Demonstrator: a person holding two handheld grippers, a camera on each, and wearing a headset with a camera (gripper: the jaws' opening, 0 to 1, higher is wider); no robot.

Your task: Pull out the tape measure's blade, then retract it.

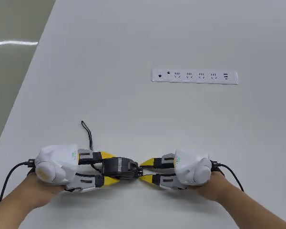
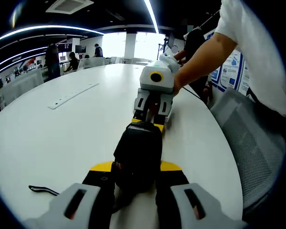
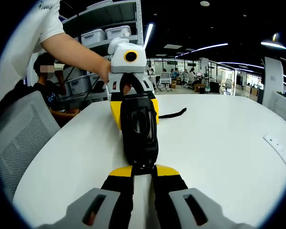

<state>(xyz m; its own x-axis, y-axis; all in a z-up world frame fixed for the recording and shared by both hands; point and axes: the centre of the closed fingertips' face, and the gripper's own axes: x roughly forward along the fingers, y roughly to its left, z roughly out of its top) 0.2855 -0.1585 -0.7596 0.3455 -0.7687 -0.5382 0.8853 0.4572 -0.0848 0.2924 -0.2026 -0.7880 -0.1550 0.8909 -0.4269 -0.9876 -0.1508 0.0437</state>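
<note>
1. Tape measure [image 1: 119,167]: a black case lying on the white table [image 1: 133,47], held between the two grippers, which point tip to tip at each other.
2. The left gripper [image 1: 106,168] is clamped on the case. Its yellow-tipped jaws press on the two sides, and in the left gripper view the case sits between them and reaches forward past their tips.
3. The right gripper [image 1: 145,171] meets the far end of the case from the opposite side, its tips right at that end.
4. Its jaws are drawn close, with only a narrow gap between them. I cannot tell whether they pinch the blade's end, because the spot is hidden where the jaws and the case meet.
5. In the right gripper view the case stands straight ahead of the jaws, with the left gripper holding it from behind.
6. A thin black strap [image 1: 88,133] lies loose on the table just beside the left gripper, on the side away from the person.
7. A white power strip [image 1: 194,76] lies flat well beyond the right gripper, farther across the table.
8. A hand holds the rear of each gripper, and a dark cable [image 1: 9,176] trails from the back of the left one.
</note>
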